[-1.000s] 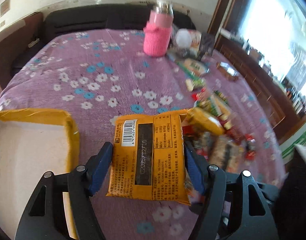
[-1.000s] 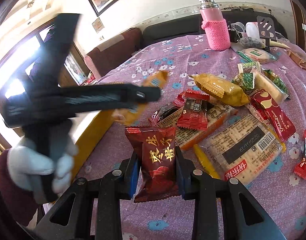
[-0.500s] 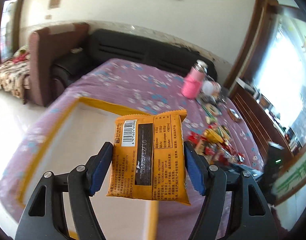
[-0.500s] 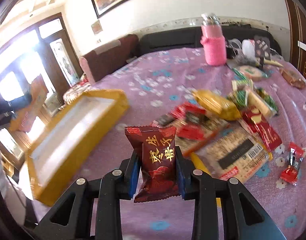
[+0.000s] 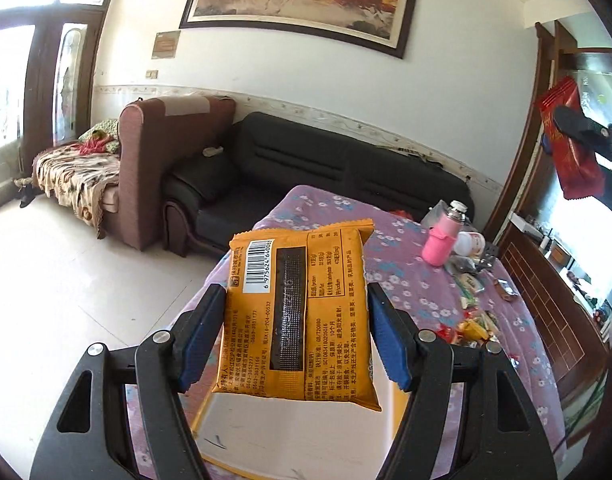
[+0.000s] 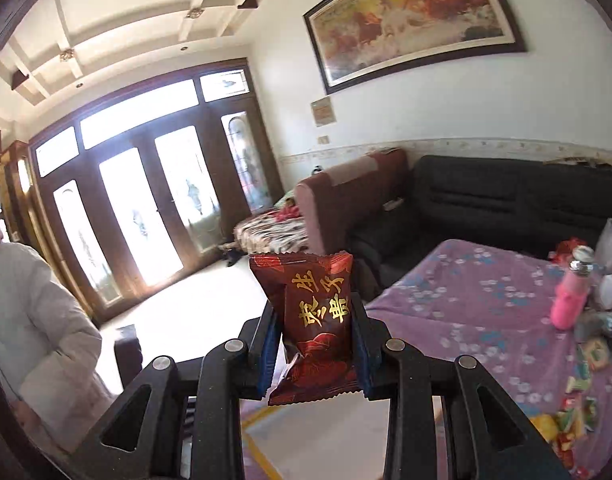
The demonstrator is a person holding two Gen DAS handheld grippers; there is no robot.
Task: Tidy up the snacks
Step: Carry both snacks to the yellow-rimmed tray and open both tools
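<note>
My left gripper (image 5: 295, 322) is shut on an orange snack packet (image 5: 295, 320), held high above the near end of the table. Below it lies the yellow-rimmed white tray (image 5: 289, 440). My right gripper (image 6: 314, 336) is shut on a dark red snack packet (image 6: 318, 320) with gold characters, also raised; the tray's yellow edge (image 6: 261, 452) shows below it. The red packet also shows in the left wrist view (image 5: 570, 148), high at the right. A pile of loose snacks (image 5: 472, 326) lies on the purple floral tablecloth (image 5: 418, 292), also in the right wrist view (image 6: 566, 428).
A pink bottle (image 5: 440, 240) and small items stand at the table's far end; it also shows in the right wrist view (image 6: 570, 300). A black sofa (image 5: 306, 172) and a brown armchair (image 5: 161, 148) stand beyond. A person in white (image 6: 37, 340) is at the left.
Both grippers have risen and tilted up with their packets. The views now take in the room and walls instead of the table top; the tray has dropped to the bottom edge.
</note>
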